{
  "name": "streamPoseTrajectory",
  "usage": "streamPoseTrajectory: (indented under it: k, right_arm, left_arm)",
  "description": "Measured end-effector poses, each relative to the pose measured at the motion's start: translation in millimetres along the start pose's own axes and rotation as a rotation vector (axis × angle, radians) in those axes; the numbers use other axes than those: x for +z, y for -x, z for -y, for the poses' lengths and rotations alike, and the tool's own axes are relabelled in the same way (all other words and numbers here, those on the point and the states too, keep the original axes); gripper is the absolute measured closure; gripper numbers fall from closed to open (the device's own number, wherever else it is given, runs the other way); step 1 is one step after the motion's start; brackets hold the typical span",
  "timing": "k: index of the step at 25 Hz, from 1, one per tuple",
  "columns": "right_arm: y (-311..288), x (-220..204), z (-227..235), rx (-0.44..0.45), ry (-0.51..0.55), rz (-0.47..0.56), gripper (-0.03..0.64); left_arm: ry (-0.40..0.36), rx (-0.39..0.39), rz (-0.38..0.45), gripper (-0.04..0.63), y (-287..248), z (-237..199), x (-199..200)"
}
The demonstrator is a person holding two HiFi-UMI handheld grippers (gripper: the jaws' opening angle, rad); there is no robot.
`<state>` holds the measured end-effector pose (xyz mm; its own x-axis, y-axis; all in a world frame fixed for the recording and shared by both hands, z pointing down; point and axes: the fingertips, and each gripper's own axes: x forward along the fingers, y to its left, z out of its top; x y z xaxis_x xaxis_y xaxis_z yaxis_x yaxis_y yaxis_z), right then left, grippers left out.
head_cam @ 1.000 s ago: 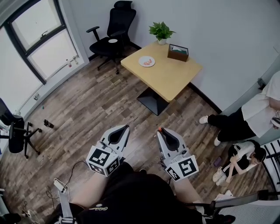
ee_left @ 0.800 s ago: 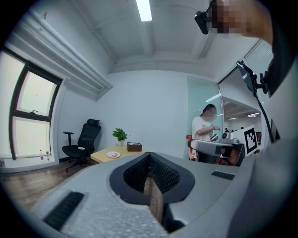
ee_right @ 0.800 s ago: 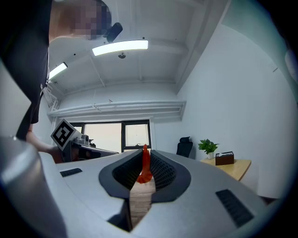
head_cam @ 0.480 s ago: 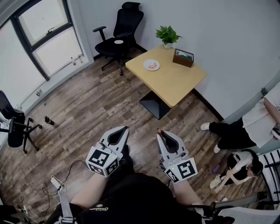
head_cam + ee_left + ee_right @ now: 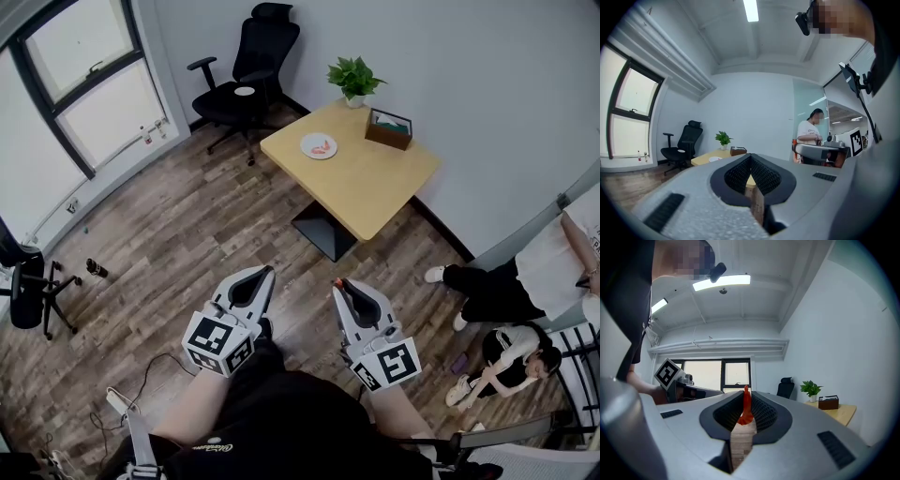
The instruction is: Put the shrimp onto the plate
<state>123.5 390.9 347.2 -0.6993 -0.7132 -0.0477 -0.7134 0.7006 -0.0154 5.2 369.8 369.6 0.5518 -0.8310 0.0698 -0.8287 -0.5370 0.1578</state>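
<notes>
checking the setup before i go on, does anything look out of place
Nothing is spilled or broken. One oddity: a small white disc lies on the seat of the black chair. The right gripper is shut on a shrimp.

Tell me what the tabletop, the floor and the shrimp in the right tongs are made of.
Tabletop: light wood or wood-look laminate, matte, even tan.
Floor: wood-look planks, visible grain and seams.
Shrimp: smooth, glossy orange-red, perhaps a plastic or rubber model; unsure.

The shrimp [image 5: 746, 405] is orange-red; the plate [image 5: 308, 146] white, with orange on it. The table [image 5: 375, 186] is pale yellow wood, the floor [image 5: 187, 217] grey-brown planks.
</notes>
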Motion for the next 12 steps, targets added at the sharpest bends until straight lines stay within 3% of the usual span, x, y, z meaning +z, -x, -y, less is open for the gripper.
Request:
streamPoseTrajectory:
  k: [12]
  right_arm:
    - [-100, 2, 20, -0.055, 0.033, -0.058, 0.568]
  left_arm:
    - [0.002, -0.053, 0.008, 0.591, -47, -97, 29]
